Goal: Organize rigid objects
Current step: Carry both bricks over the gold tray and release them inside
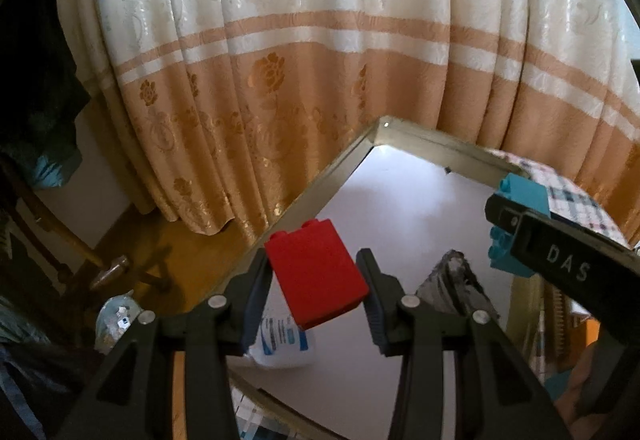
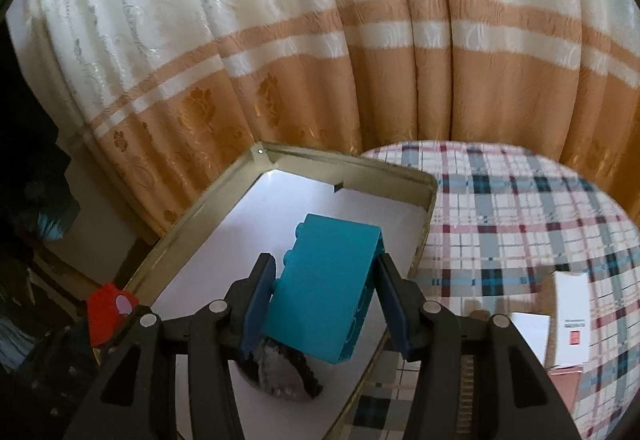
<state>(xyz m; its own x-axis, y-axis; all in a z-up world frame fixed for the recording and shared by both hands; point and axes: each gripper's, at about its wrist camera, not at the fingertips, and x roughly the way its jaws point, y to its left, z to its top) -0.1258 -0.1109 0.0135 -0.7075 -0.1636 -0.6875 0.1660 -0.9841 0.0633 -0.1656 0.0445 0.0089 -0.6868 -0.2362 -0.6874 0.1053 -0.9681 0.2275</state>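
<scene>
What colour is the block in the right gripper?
Turquoise blue. The block shows best in the right wrist view, clamped in the right gripper.

The left gripper (image 1: 316, 288) is built of matte black plastic: two angular arms rise from six o'clock and narrow toward the tips, each with triangular cut-outs near its base. Four round silver screw heads (image 1: 218, 301) mark the pivots, two per side. Its fingers (image 1: 256, 296) carry dark blue-grey ribbed pads on their inner faces. The right gripper (image 2: 326, 296) has the same black frame and silver screws, with plainly blue pads (image 2: 394, 304). In the left wrist view, its black outer side at three o'clock bears raised white letters "DAS" (image 1: 568, 264).
</scene>
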